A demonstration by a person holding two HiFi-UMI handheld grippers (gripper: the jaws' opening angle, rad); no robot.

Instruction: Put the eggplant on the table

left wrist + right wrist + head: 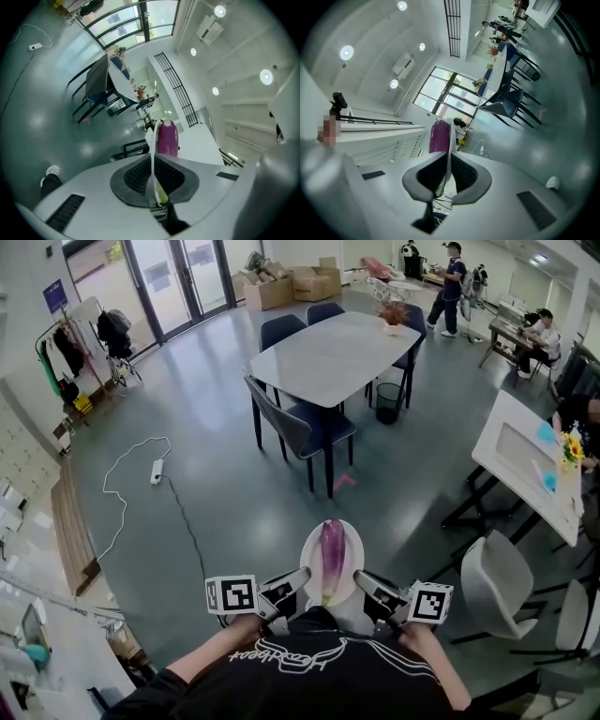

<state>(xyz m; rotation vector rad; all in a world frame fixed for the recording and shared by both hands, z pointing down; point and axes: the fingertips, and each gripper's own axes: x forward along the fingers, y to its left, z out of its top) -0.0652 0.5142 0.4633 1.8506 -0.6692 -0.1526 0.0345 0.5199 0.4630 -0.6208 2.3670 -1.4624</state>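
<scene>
Purple eggplant (331,547) lies lengthwise on a white plate (308,563), its green stem end towards the person. The plate is carried in the air over a grey floor (216,493), close in front of the person's chest.

The left claw (298,577) is clamped on the plate's near left rim, its jaws almost together with only the thin rim between the pads. The right claw (364,581) grips the near right rim in the same way. Each gripper view shows the plate edge-on between the pads, with the eggplant (167,138) (438,136) beyond.

The grey desk (328,357) stands well ahead, and its top is bare except for a small plant at the far end. Dark blue chairs (314,427) sit around it, two at the near corner, and a black bin (387,401) stands by its right leg. Between the plate and the desk the floor is open, but for a small pink thing (344,481) near the chair legs.

A white cable (117,488) with a power strip trails on the left. To the right stand a white desk (516,460) and a white chair (495,585). Glass doors (178,277) close the far left wall.
</scene>
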